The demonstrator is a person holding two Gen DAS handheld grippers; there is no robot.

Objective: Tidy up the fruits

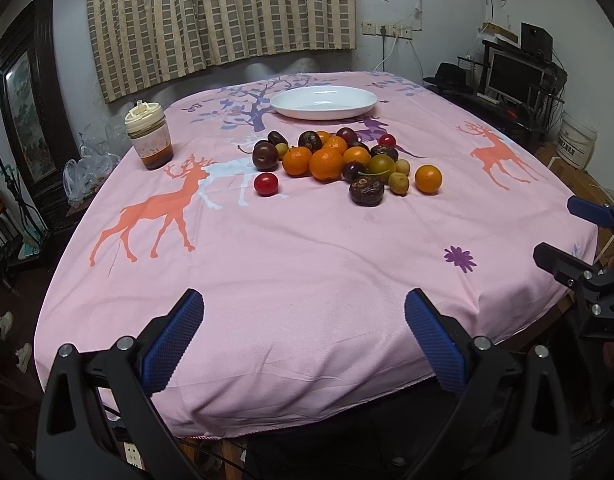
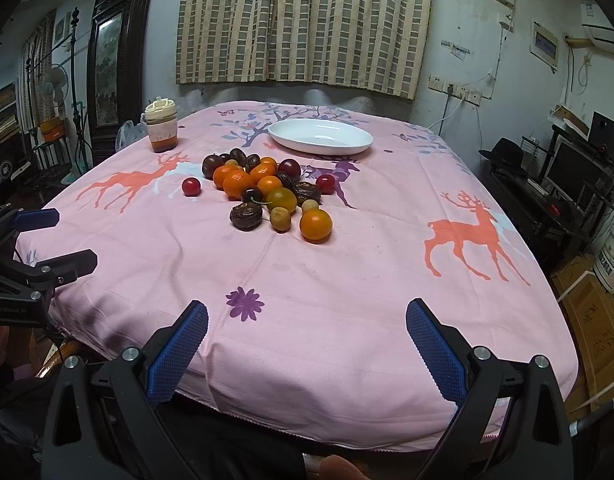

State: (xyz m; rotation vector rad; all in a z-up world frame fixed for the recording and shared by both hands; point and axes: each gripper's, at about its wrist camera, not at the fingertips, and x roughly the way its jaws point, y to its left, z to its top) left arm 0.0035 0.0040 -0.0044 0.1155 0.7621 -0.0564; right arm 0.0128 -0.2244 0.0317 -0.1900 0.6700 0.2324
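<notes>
Left wrist: round glossy fruits (image 1: 339, 158) heaped; both hand-held grippers (image 1: 304, 334) (image 2: 307, 340) wide, empty.

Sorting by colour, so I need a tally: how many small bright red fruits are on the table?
2. One red fruit lies alone left of the pile, on the jar's side; the other red fruit sits at the pile's far right edge. Others could be hidden.

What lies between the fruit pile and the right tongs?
Only bare pink cloth with a printed purple flower separates the fruit pile from the right tongs, as seen in the right wrist view.
</notes>
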